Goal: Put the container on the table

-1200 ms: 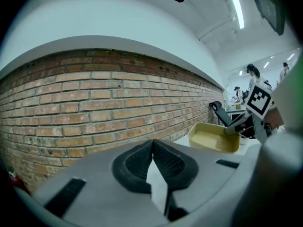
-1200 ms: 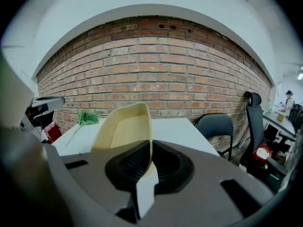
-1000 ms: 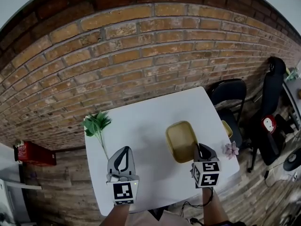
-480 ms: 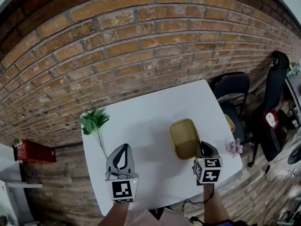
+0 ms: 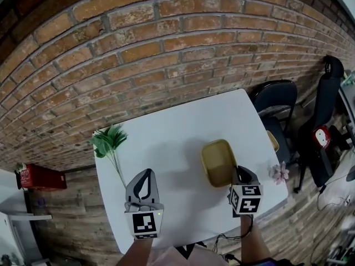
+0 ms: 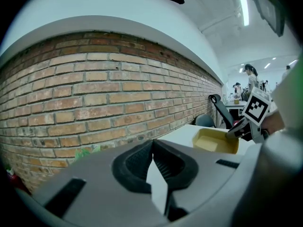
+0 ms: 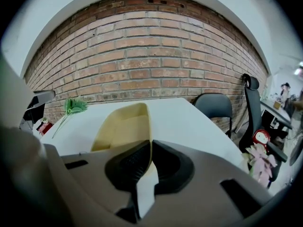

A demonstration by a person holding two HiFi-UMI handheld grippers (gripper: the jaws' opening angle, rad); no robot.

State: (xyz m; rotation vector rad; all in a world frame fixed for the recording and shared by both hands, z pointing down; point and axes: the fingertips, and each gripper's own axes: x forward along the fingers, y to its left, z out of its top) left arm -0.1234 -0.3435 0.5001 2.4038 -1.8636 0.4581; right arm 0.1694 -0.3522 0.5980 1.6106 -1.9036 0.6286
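A shallow yellow container (image 5: 217, 162) is at the right side of the white table (image 5: 166, 137), low over the top; whether it touches I cannot tell. My right gripper (image 5: 237, 174) is shut on its near rim. In the right gripper view the thin yellow wall (image 7: 125, 126) runs between the pads of my right gripper (image 7: 150, 145). My left gripper (image 5: 147, 176) hovers over the table's near left part, shut and empty. In the left gripper view the jaws of my left gripper (image 6: 152, 143) meet, with the container (image 6: 215, 140) off to the right.
A green plant sprig (image 5: 108, 143) lies at the table's left edge. A pink flower (image 5: 279, 173) sits at the right edge near the container. Dark chairs (image 5: 274, 101) stand to the right. A brick wall (image 5: 166, 54) runs behind the table.
My right gripper has sunk toward the table top with the container still in it. The left gripper has come down a little too.
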